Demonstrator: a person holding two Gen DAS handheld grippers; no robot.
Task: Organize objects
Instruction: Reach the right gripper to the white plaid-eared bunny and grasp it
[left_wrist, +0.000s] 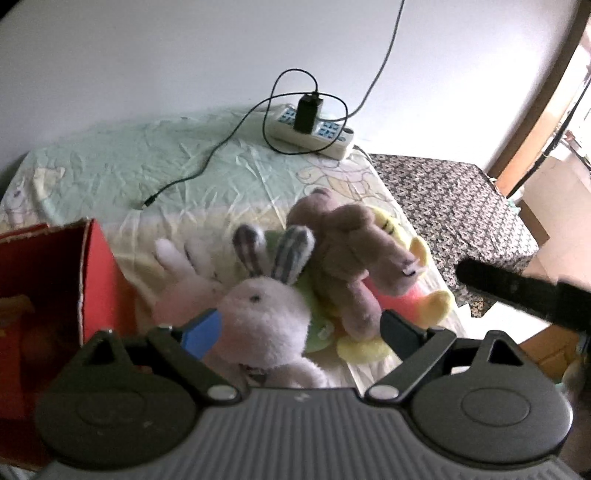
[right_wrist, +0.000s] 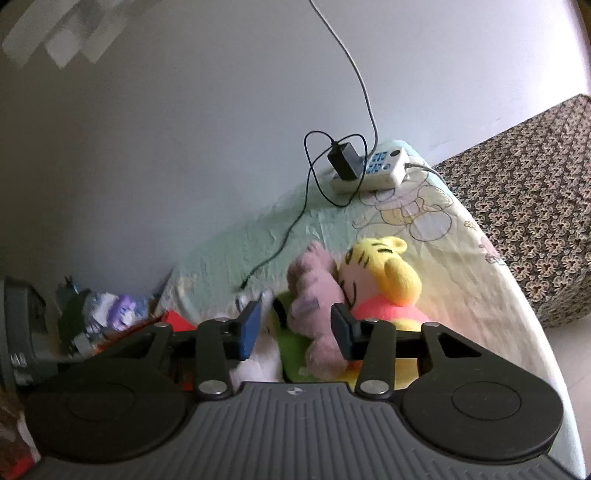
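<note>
On a surface covered with a pale green and cream cartoon-print cloth (left_wrist: 122, 166) lies a heap of plush toys. In the left wrist view, the left gripper (left_wrist: 295, 332) stands with its jaws spread wide on either side of a white plush rabbit (left_wrist: 266, 314) with grey striped ears; the rabbit's head sits between the fingers, but whether the pads touch it cannot be told, and the gripper is released, not clamped. Just behind the rabbit a brown plush animal (left_wrist: 347, 258) lies across the heap, resting on a yellow plush tiger (left_wrist: 417, 254) in a pink top, and a green plush piece (left_wrist: 314, 295) shows under them. A red cardboard box (left_wrist: 55, 280) stands at the left, close to the rabbit, its opening toward the camera. The dark finger of the right gripper (left_wrist: 524, 291) reaches in from the right edge.

In the right wrist view, the right gripper (right_wrist: 295, 332) is also spread, its blue-faced and black fingers flanking the brown plush animal (right_wrist: 317, 295) without squeezing it. The yellow plush tiger (right_wrist: 384, 273) lies just to the right of it, touching, and the green plush piece (right_wrist: 295, 343) is below.

At the far edge of the surface, against the white wall, a white power strip (left_wrist: 314, 133) carries a black charger (left_wrist: 308, 112), whose thin black cable (left_wrist: 207, 162) trails over the cloth toward the toys. A dark patterned cloth (left_wrist: 454, 206) covers the furniture to the right.
</note>
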